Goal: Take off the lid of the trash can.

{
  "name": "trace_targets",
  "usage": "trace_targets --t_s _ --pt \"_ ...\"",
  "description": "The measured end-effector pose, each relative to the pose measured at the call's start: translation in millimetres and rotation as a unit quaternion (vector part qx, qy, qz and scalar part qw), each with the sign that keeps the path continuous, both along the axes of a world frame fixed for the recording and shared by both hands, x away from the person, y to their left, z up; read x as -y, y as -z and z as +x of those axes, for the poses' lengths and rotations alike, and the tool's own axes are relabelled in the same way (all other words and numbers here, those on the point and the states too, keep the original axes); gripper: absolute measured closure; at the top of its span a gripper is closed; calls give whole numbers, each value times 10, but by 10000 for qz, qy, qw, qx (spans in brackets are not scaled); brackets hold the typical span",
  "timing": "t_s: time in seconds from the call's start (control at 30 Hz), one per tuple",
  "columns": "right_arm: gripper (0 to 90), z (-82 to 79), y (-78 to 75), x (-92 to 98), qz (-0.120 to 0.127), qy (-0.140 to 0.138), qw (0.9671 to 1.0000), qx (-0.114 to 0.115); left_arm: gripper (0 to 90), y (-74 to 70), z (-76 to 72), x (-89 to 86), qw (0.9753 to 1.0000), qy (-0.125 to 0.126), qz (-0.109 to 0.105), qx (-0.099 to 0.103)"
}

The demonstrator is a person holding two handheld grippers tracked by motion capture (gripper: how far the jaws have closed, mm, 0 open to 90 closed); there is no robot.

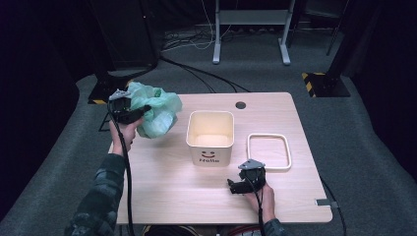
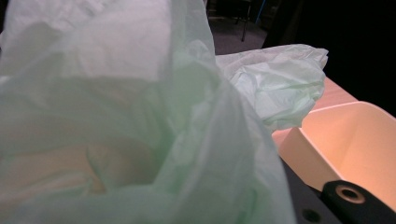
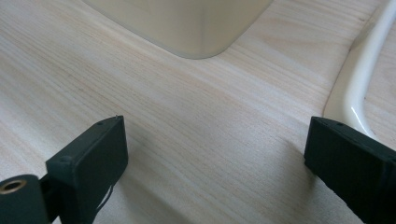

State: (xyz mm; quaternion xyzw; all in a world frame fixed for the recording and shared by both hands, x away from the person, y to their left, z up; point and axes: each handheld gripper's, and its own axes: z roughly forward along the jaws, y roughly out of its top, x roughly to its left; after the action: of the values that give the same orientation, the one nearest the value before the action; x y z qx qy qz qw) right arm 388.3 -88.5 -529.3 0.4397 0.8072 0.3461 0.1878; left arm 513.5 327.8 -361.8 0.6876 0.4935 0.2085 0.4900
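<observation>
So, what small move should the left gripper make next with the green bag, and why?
Probably carry the green plastic bag to the right, over the open white bin. The left gripper holds the bag lifted at the table's left edge, beside the bin, not above it. The bin stands open, its frame-like rim lying apart on the table. The right gripper waits with jaws open.
</observation>
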Motion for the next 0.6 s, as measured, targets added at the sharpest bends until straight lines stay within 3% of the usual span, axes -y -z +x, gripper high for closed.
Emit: trace_targets --t_s 0.3,0.6 --pt "55 1 0 2 4 -4 10000 0 893 260 57 4 9998 -66 -40 -201" --pt "57 3 -1 3 18 7 10000 -10 893 319 66 35 9998 -84 -101 -170"
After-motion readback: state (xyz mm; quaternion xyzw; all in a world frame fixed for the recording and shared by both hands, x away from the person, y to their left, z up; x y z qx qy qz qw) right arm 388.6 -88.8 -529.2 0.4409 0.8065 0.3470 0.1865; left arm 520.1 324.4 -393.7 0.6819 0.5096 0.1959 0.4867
